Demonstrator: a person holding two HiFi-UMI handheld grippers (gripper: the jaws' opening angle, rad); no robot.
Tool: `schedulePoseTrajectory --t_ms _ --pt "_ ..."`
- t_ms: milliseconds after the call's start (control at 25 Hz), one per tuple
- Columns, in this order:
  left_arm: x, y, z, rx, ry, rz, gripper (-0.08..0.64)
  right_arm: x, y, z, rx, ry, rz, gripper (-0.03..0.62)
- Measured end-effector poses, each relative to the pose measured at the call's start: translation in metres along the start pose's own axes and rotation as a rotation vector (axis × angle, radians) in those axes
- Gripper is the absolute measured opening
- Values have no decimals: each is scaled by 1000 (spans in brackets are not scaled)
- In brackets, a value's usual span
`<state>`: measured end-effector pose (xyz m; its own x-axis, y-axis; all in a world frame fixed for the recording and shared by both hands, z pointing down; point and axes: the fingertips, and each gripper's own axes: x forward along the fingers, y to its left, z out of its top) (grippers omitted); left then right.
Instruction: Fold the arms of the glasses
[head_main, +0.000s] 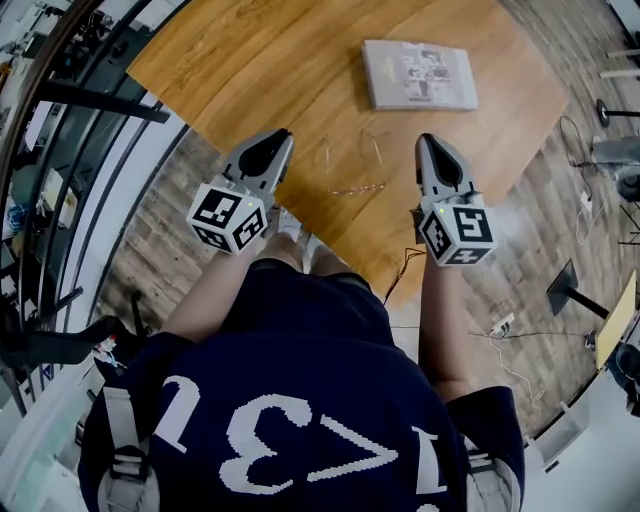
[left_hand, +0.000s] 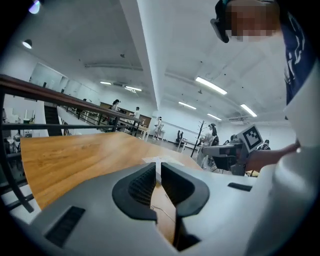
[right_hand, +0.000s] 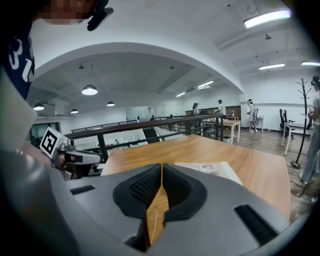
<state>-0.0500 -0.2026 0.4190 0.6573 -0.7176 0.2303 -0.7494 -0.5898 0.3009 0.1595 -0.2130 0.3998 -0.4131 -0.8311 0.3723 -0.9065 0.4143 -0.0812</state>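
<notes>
Fingers (left_hand: 142, 186) of the left gripper (left_hand: 158, 169) are pressed together with only a hairline slit, nothing in it. Right gripper (right_hand: 162, 169) is the same: fingers (right_hand: 146, 187) closed tip to tip, empty.

Head view: both grippers sit over the near edge of the wooden table (head_main: 250, 60), left one (head_main: 278, 138) and right one (head_main: 426, 142) pointing away from the person, roughly parallel.

Glasses (head_main: 358, 187) lie flat on the table between the two grippers, touched by neither. Thin wire frame, front bar toward the person, both arms unfolded and pointing toward the far side. Frame sits close to the near table edge, and bare wood separates it from each gripper.

Magazine (head_main: 420, 75) lies flat farther out, well apart from the glasses, with clear wood between them. It also shows past the right fingertips in the right gripper view.

Left edge of the table runs beside a dark railing (head_main: 90, 100). Right and near edges drop to plank floor (head_main: 540, 250), with a cable (head_main: 400, 270) trailing below the near corner.
</notes>
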Motion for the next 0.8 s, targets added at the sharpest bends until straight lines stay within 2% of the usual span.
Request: schedulePoseTrajectory --t_ms 160,200,280,320,520,640,800 --pt "16 -2 -43 -31 81 -45 23 30 4 -62 -4 183 68 29" --pt "20 -3 -54 -49 110 -56 54 36 6 -78 10 233 93 31" --pt "27 -5 -74 -91 168 -76 147 44 9 -105 35 330 143 99" --pt "31 -7 -82 -105 194 -84 158 47 10 -118 42 377 165 116" --pt "45 -16 -118 -116 331 -120 181 52 15 -164 18 578 243 115" --pt "50 -21 -136 -131 399 -141 181 52 15 -177 -27 645 246 94" --pt "53 -24 -148 -167 443 -159 179 53 18 -181 -54 669 260 60"
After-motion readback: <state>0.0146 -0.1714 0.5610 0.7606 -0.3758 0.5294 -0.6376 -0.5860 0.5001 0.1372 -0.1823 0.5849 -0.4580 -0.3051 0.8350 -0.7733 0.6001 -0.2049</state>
